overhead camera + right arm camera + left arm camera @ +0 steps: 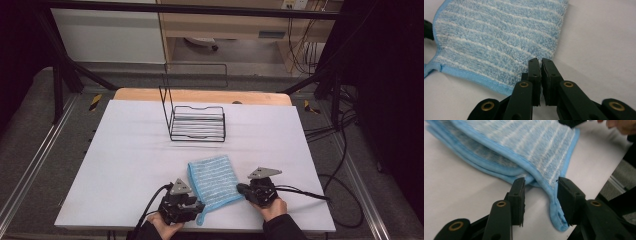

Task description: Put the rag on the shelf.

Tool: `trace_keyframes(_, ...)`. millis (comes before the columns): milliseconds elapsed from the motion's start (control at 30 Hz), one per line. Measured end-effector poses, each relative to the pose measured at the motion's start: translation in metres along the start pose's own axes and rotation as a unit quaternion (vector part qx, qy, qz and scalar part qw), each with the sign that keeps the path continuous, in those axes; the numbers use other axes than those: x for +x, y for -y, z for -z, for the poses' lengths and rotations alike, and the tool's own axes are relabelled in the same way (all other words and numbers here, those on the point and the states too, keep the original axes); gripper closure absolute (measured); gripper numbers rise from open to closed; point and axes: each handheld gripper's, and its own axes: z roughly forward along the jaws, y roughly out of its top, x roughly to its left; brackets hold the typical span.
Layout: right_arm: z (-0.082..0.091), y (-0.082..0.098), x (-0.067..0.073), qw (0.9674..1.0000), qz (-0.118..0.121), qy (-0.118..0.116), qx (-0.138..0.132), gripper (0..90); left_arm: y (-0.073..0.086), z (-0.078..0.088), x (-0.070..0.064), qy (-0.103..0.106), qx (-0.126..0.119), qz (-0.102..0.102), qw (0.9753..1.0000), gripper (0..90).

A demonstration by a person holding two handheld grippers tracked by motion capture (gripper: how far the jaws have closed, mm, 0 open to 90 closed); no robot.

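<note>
Folded blue microfibre cloth (212, 179), white-striped pile with a plain blue bound edge, lies flat on the white table top (125, 160). It sits between the two claws, near the table's front edge.

Left gripper (196, 205): jaws apart. In the left gripper view the cloth's near corner (554, 202) hangs down in the gap between the jaws, close against the right-hand jaw and clear of the left-hand one. No squeeze on the fabric shows, so I read it as loose, not gripped. The stacked folds of the cloth run up and away to the left, ahead of the jaws. The other hand (621, 125) shows at the top right corner, beyond the cloth's far edge.

Right gripper (241, 189): jaws drawn together, a thin slit left between the pads. In the right gripper view their tips meet the cloth's (499, 42) near right corner. Whether a sliver of fabric is pinched between the pads is hard to make out at this angle; it looks likely. The cloth spreads ahead and to the left of these jaws, its bound hem running across low on the left.

Black wire rack (196, 121) stands well ahead of both claws, farther back on the table, apart from the cloth. A hand (272, 207) holds the right gripper, cable trailing off to the right.
</note>
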Motion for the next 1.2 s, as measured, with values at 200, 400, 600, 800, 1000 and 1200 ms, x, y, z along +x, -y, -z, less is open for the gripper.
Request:
trace_keyframes(200,0.000,0.000,0.000,1.0000,-0.001,-0.006,-0.001,85.3,-0.004,-0.020,-0.003,-0.020,0.003,0.001,0.9998,57.8)
trace_keyframes(400,0.000,-0.001,0.001,0.9999,-0.003,-0.010,-0.002,82.3,-0.006,-0.026,0.001,-0.028,-0.011,0.013,0.9995,58.8)
trace_keyframes(600,0.002,0.000,0.002,0.9998,-0.006,-0.015,-0.005,80.0,-0.007,-0.027,-0.003,-0.036,-0.007,0.027,0.9989,65.3)
trace_keyframes(800,0.003,-0.001,0.001,0.9999,-0.005,-0.010,-0.007,71.4,-0.008,-0.031,-0.008,-0.047,-0.007,0.017,0.9987,75.8)
trace_keyframes(1000,0.007,-0.003,0.000,0.9996,-0.010,-0.007,-0.026,57.8,-0.010,-0.033,-0.005,-0.032,-0.004,0.007,0.9995,84.4)
trace_keyframes(1200,0.010,-0.005,-0.001,0.9987,-0.005,-0.005,-0.050,37.7,-0.012,-0.032,0.002,-0.012,-0.004,-0.003,0.9999,86.2)
